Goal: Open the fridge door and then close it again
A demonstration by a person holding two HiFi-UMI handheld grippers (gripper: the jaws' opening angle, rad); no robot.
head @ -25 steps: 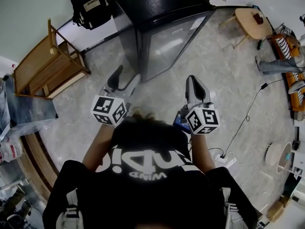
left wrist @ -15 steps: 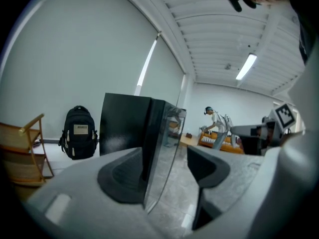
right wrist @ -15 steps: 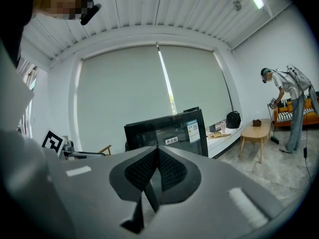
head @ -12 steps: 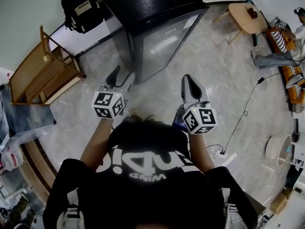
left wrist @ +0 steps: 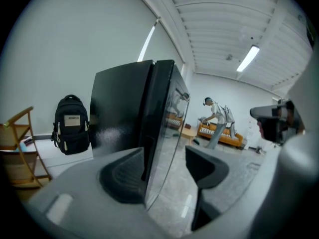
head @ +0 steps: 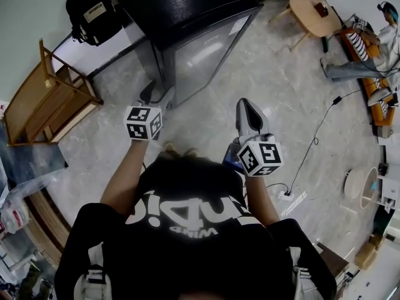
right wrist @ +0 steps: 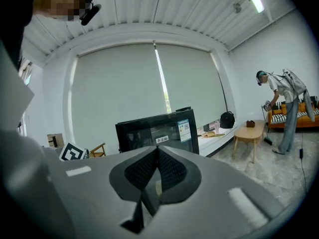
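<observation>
At upper centre of the head view stands the fridge point(head: 181, 11), its door point(head: 206, 55) shut, so the opening step is only starting. Left tongs point(left wrist: 162, 168), spread and just closing, frame the door's edge without pressing it; next they must clamp and pull. Right tongs point(right wrist: 155, 171), lower right, are pressed together, empty.

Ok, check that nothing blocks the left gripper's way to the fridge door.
Nothing visible does. The left gripper has its jaws apart, though they have just been closing a little. The edge of the fridge door shows straight through the gap between them, and no pad presses on it yet.
</observation>
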